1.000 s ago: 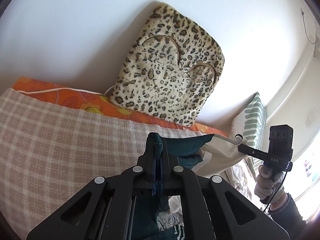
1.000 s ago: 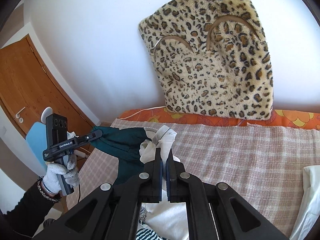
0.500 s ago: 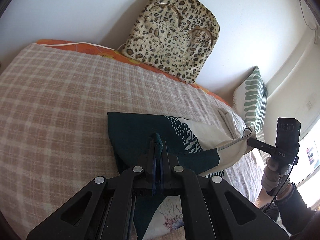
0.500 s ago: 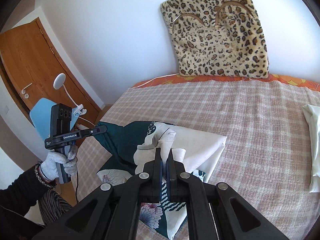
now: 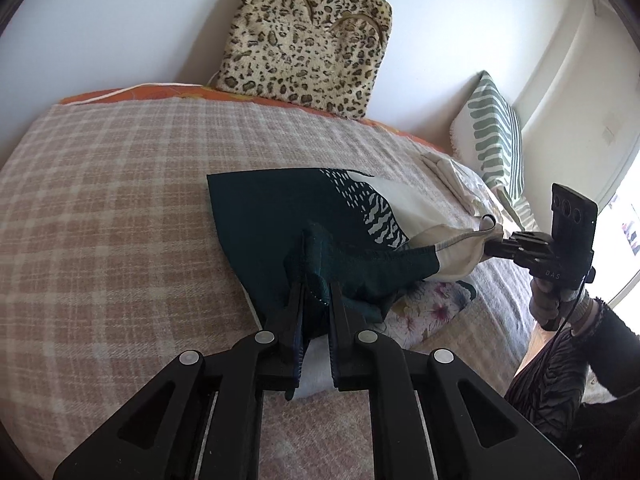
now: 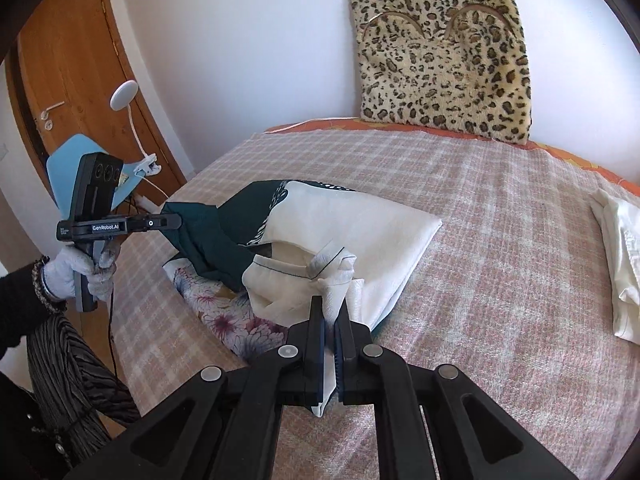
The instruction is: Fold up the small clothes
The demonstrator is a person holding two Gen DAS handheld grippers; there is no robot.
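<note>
A small garment (image 5: 280, 216), dark teal and cream with a floral print, lies folded over on the checked blanket (image 5: 100, 200). My left gripper (image 5: 316, 292) has the bunched teal corner between its fingers. Its jaws are opening, and the cloth still stands pinched. From the right wrist view the left gripper (image 6: 176, 222) shows side-on at the teal corner. My right gripper (image 6: 329, 312) has the cream corner of the garment (image 6: 360, 232) between its pads. Its jaws are also opening a little. In the left wrist view the right gripper (image 5: 494, 242) keeps the hem taut.
A leopard-print cushion (image 5: 304, 36) leans on the wall at the head of the bed. A green striped pillow (image 5: 496, 140) stands at the right. A folded white cloth (image 6: 620, 256) lies on the blanket's right side. A wooden door (image 6: 72, 80) and a clip lamp (image 6: 124, 96) are left of the bed.
Both grippers came down and forward, bringing the garment from mid-air onto the blanket, where its far half now lies flat. A narrow gap has appeared between each gripper's jaws.
</note>
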